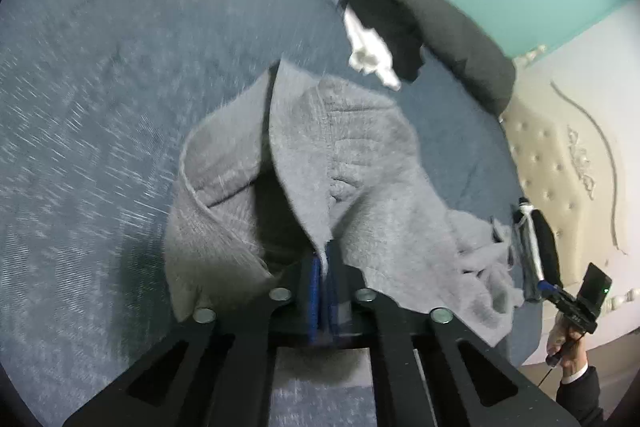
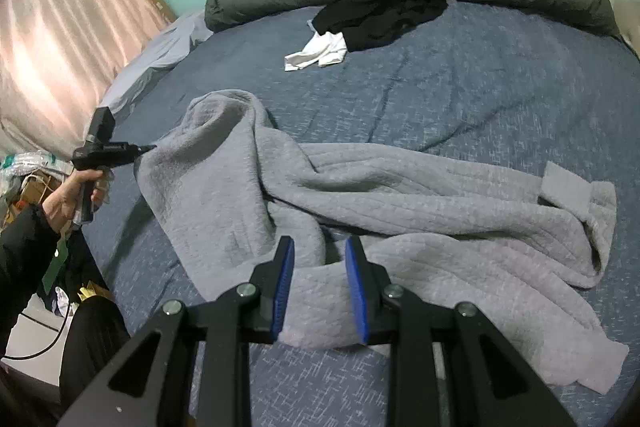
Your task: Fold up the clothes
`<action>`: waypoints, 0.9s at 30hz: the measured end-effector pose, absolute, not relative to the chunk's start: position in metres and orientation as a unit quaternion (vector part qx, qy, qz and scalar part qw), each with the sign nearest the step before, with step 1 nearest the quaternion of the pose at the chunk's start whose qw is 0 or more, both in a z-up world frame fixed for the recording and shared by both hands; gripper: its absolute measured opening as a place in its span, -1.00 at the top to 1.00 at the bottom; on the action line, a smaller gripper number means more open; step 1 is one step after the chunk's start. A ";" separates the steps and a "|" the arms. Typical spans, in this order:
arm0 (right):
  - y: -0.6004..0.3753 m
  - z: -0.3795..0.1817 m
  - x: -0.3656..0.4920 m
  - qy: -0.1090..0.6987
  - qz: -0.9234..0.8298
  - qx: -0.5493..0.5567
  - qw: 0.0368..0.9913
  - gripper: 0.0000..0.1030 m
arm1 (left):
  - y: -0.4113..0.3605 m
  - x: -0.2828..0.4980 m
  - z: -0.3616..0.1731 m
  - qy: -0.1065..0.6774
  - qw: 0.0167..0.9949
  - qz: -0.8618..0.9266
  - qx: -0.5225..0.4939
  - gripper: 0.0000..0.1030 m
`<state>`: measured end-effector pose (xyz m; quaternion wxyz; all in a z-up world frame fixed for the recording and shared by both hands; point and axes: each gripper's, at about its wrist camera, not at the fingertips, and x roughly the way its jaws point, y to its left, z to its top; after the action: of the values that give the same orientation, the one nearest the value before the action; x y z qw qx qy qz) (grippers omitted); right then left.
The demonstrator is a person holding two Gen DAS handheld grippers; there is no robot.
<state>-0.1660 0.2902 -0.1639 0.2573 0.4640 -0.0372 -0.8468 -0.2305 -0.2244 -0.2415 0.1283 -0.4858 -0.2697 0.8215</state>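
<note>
Left tongs [image 1: 326,267] clamped on grey garment [image 2: 360,195] edge; right tongs [image 2: 320,287] grip opposite hem; garment's long axis spans between them across bed [image 2: 480,87].

grey quilted garment [image 2: 400,195], rumpled, sprawls across the blue bed; black and white clothes [image 2: 376,11] at 12 o'clock.

A thick grey garment [image 2: 400,195] of fuzzy, ribbed knit cloth lies on a bedspread [image 2: 480,87] of matt blue woven fabric; the right gripper [image 2: 320,291] pairs matt black plastic with ridged blue pads [image 2: 357,291] and shiny metal bolts.
</note>
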 end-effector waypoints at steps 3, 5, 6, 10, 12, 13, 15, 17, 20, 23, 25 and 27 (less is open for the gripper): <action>0.289 -0.152 -0.160 -0.033 -0.851 0.457 0.258 0.50 | -0.235 -0.213 -0.217 -0.264 0.125 0.834 -0.468 0.96; 0.291 -0.145 -0.156 -0.035 -0.853 0.452 0.258 0.50 | -0.245 -0.198 -0.202 -0.258 0.120 0.841 -0.460 0.96; 0.292 -0.142 -0.155 -0.037 -0.854 0.450 0.258 0.50 | -0.251 -0.191 -0.197 -0.256 0.116 0.843 -0.458 0.96; 0.293 -0.134 -0.148 -0.042 -0.856 0.446 0.256 0.50 | -0.276 -0.163 -0.185 -0.263 0.098 0.850 -0.445 0.96; 0.292 -0.134 -0.146 -0.040 -0.856 0.448 0.255 0.50 | -0.292 -0.147 -0.185 -0.271 0.084 0.852 -0.440 0.96; 0.292 -0.133 -0.145 -0.039 -0.856 0.449 0.254 0.50 | -0.300 -0.140 -0.187 -0.276 0.076 0.852 -0.439 0.96; 0.292 -0.134 -0.144 -0.041 -0.856 0.451 0.251 0.50 | -0.313 -0.129 -0.193 -0.280 0.060 0.850 -0.443 0.96; 0.294 -0.134 -0.144 -0.045 -0.856 0.452 0.247 0.50 | -0.326 -0.118 -0.203 -0.282 0.039 0.847 -0.450 0.96; 0.298 -0.135 -0.145 -0.049 -0.856 0.454 0.241 0.50 | -0.343 -0.108 -0.217 -0.289 0.007 0.840 -0.458 0.96; 0.301 -0.139 -0.146 -0.046 -0.855 0.462 0.233 0.50 | -0.352 -0.105 -0.235 -0.297 -0.019 0.817 -0.494 0.88; 0.304 -0.144 -0.150 -0.046 -0.853 0.468 0.227 0.50 | -0.356 -0.105 -0.237 -0.308 -0.029 0.814 -0.492 0.85; 0.307 -0.151 -0.154 -0.049 -0.851 0.474 0.219 0.50 | -0.356 -0.106 -0.231 -0.299 -0.031 0.823 -0.482 0.77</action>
<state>-0.1543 0.3068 -0.1509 0.2195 0.4740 -0.0493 -0.8513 -0.1062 -0.3555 -0.2308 -0.0309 -0.4823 -0.2989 0.8228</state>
